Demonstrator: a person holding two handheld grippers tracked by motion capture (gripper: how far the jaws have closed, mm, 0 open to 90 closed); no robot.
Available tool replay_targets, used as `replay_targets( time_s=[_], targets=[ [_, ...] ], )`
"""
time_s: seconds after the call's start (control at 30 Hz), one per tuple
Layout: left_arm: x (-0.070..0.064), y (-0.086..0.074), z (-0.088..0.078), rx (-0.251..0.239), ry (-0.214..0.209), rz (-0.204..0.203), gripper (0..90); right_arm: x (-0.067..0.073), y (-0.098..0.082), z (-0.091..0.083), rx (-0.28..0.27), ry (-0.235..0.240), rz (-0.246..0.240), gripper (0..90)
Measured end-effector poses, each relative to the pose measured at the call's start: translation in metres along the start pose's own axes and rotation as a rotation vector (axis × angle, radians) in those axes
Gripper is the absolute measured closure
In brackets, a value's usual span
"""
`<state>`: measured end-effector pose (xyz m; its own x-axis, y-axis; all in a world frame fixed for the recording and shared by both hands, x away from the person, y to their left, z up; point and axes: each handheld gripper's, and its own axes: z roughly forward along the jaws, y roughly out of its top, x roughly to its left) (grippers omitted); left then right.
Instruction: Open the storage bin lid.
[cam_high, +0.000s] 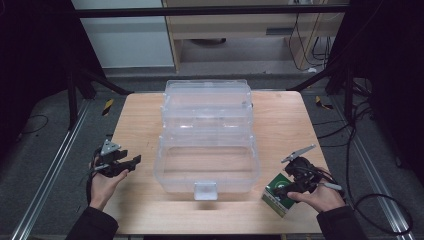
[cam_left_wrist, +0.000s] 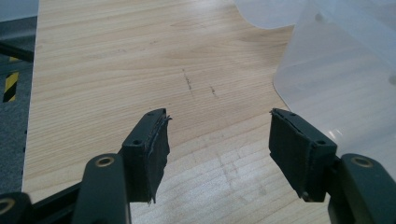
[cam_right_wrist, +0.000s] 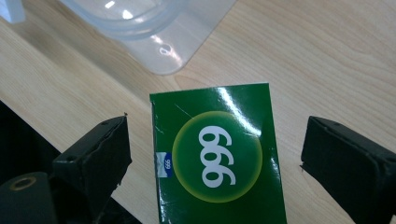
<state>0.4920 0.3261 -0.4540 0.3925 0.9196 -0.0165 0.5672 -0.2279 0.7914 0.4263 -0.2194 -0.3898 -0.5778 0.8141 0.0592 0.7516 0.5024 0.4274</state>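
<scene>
A green box (cam_high: 276, 194) printed with "999" lies on the wooden table (cam_high: 140, 115) near the front right corner. My right gripper (cam_high: 286, 189) is over it. In the right gripper view the green box (cam_right_wrist: 217, 154) sits between the two black jaws with a gap on each side, so the right gripper (cam_right_wrist: 217, 126) is open and not pressing on it. My left gripper (cam_high: 127, 162) is held at the table's left side, open. In the left gripper view the left gripper (cam_left_wrist: 217, 114) has only bare wood between its pads.
A large clear plastic storage box (cam_high: 207, 135) with tiered open trays stands mid-table, its white latch (cam_high: 205, 190) facing the front edge. Its clear corner (cam_left_wrist: 336, 70) lies right of the left jaws, and its rim (cam_right_wrist: 154, 28) just beyond the green box. Dark floor and cables surround the table.
</scene>
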Motion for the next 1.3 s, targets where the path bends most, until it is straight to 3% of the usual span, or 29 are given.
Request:
replay_targets(
  time_s=[0.3, 0.53, 0.77, 0.87, 1.3],
  targets=[
    [0.0, -0.001, 0.002, 0.012, -0.002, 0.005, 36.6, -0.001, 0.0, 0.012, 0.096, 0.017, -0.037, 6.9],
    [-0.001, -0.002, 0.004, 0.02, -0.003, 0.009, 36.4, 0.0, 0.001, 0.021, 0.146, 0.026, -0.083, 6.3],
    [0.0, -0.003, 0.004, 0.024, -0.003, 0.009, 36.4, -0.003, 0.004, 0.028, 0.18, 0.023, -0.084, 7.1],
    [0.0, -0.003, 0.005, 0.03, -0.001, 0.014, 36.3, -0.004, 0.004, 0.031, 0.195, 0.027, -0.113, 9.2],
    [-0.001, -0.003, 0.008, 0.045, -0.002, 0.032, 36.2, -0.006, 0.008, 0.041, 0.271, 0.052, -0.115, 13.6]
  ],
)
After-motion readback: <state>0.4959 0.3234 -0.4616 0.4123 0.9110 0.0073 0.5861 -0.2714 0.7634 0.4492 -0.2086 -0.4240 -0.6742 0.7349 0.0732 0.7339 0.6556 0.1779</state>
